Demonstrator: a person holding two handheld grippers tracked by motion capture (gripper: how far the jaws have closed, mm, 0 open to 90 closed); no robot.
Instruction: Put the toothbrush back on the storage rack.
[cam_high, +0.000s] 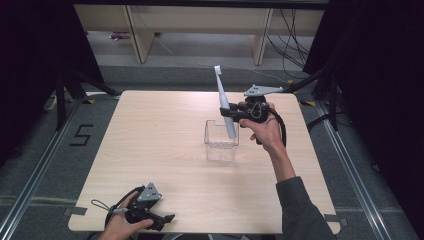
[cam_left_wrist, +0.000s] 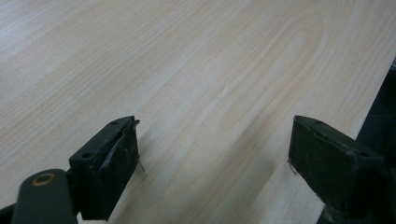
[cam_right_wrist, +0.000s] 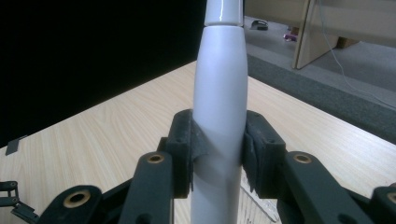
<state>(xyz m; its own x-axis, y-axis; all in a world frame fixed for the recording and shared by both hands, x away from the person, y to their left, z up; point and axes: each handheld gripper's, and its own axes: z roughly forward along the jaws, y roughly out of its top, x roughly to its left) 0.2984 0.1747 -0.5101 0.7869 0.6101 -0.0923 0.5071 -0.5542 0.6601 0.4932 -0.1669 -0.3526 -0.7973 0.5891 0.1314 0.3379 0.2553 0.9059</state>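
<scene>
Right hand-held gripper clamps the toothbrush above the clear box.

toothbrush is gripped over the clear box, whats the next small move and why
Probably lower it a little further, straight down into the clear box. The right tongs are shut on the electric toothbrush at its handle; it stands nearly upright, head up, its lower end apparently just inside the box's open top. The left tongs rest open near the table edge, well away.
</scene>
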